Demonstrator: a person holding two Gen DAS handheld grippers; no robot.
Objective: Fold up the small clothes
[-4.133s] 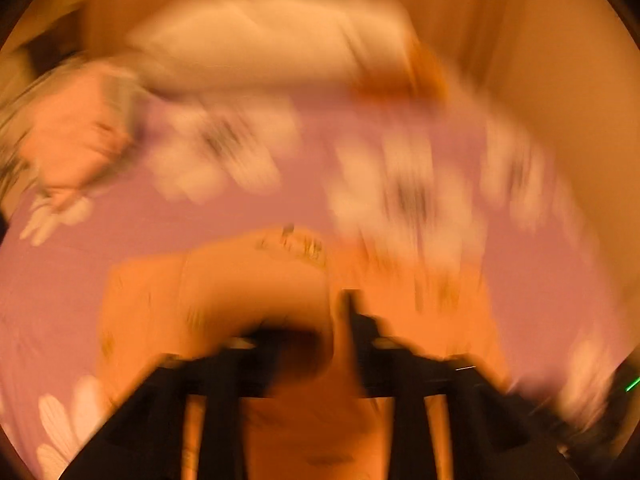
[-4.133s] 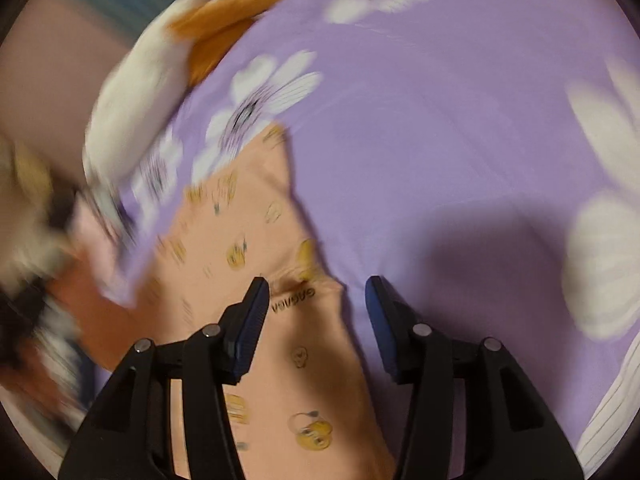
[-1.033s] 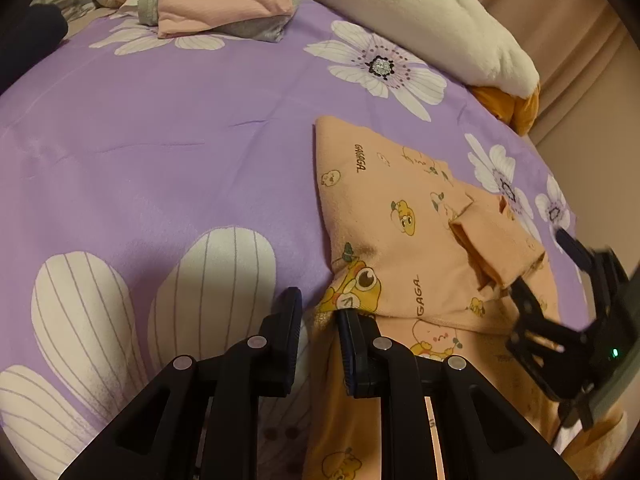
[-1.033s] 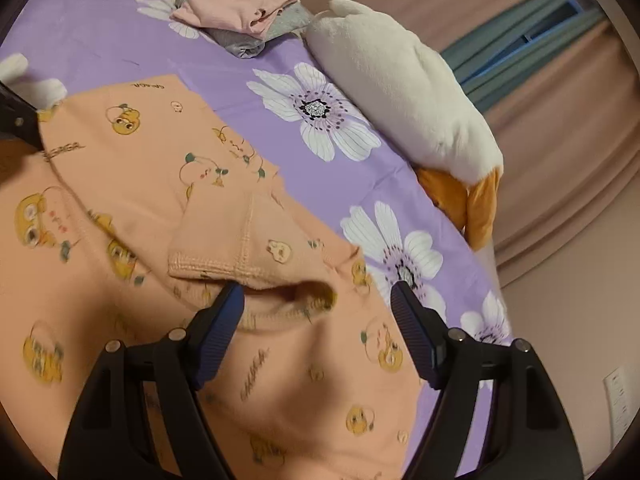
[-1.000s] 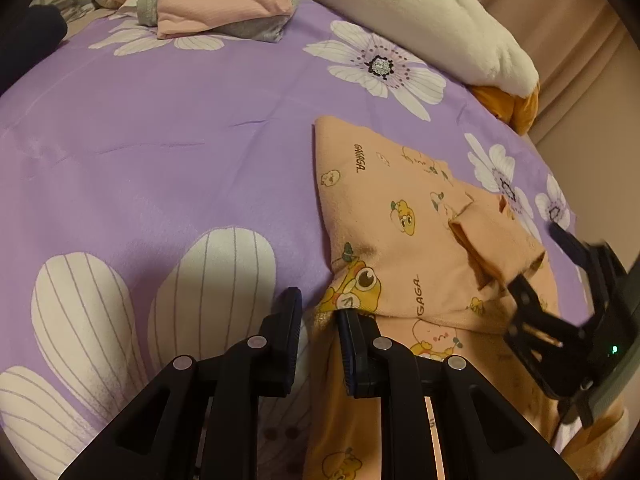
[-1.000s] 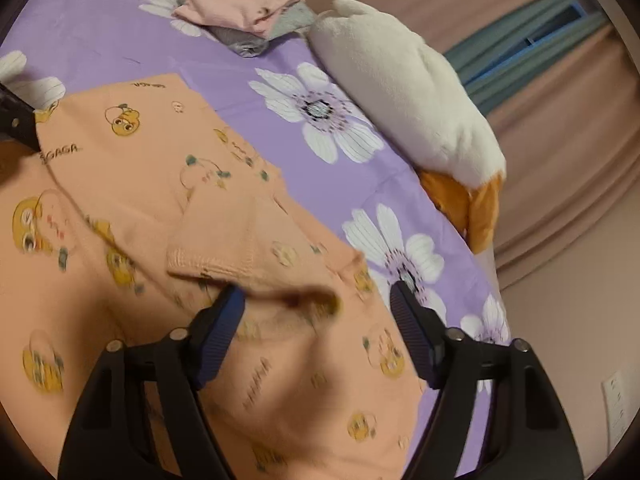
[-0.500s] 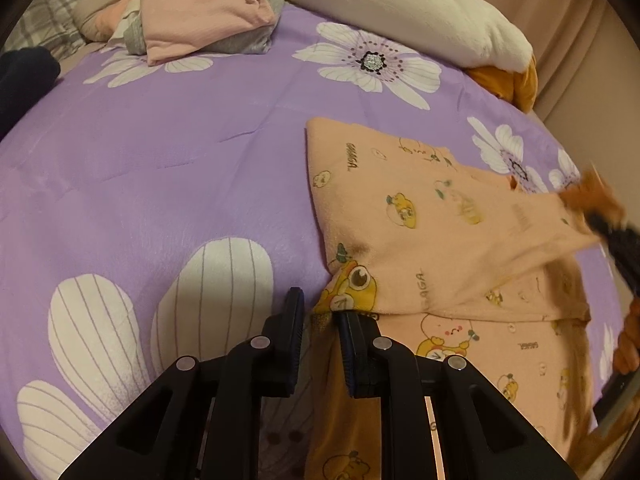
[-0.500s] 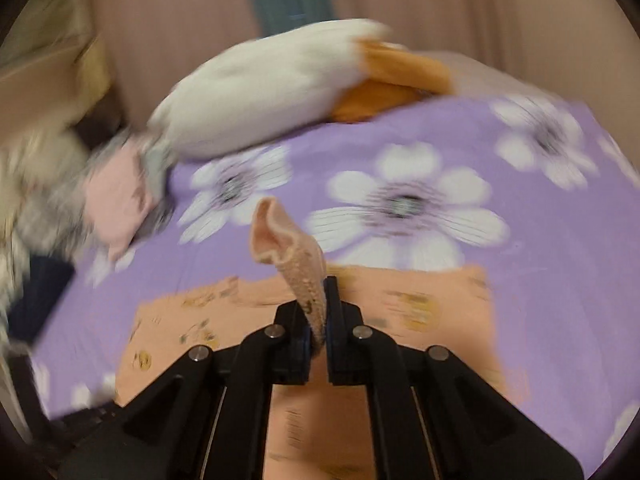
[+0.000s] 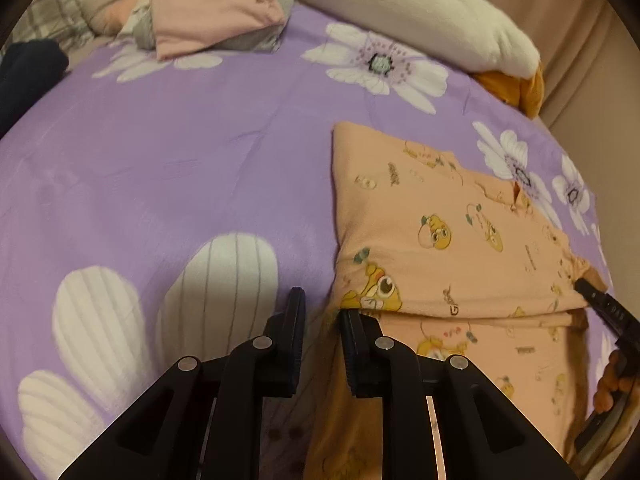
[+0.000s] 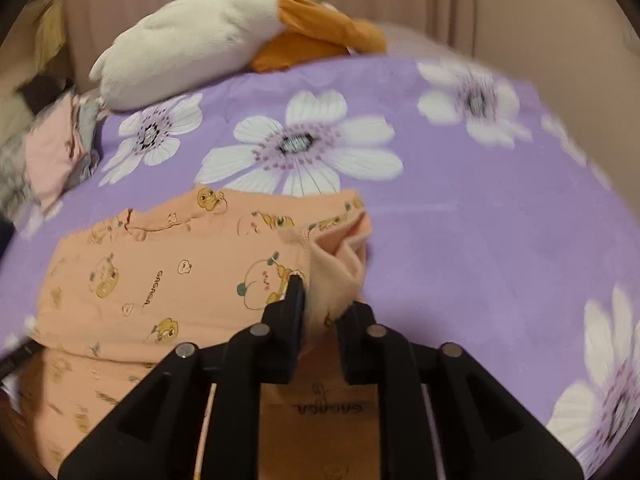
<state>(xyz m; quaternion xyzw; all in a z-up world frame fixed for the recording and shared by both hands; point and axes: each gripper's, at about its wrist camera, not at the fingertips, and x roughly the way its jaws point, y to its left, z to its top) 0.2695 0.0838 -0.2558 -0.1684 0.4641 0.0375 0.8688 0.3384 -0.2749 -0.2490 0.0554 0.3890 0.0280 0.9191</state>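
- Fingers on my right gripper [image 10: 320, 300] are pinching a bunched, cuffed edge of the peach garment [image 10: 168, 272], the cloth wedged between the two pads and bulging out above them.
- On my left gripper [image 9: 322, 316] the fingers stand slightly apart; the near corner of the garment's folded edge sits just at the tip of the right-hand one, and I cannot tell whether any cloth is caught between them.
- That peach garment, printed with little yellow cartoon animals, lies on the purple flowered bedspread [image 9: 180, 168], with one layer folded over the part nearest me.
- It looks thin, soft and light: it droops and crumples wherever it is lifted, so I judge it will sag between my two holds unless I keep it gently taut.
- Hems and cuffs seem the best places to hold, being thicker and less likely to slip out than a single layer.
- Pinching a corner through both layers should keep the fold from sliding open as I carry it over.
- Farther back on the bed lie a pink folded pile [image 9: 212, 4] and a white plush toy [image 9: 420, 16], well apart from the garment.
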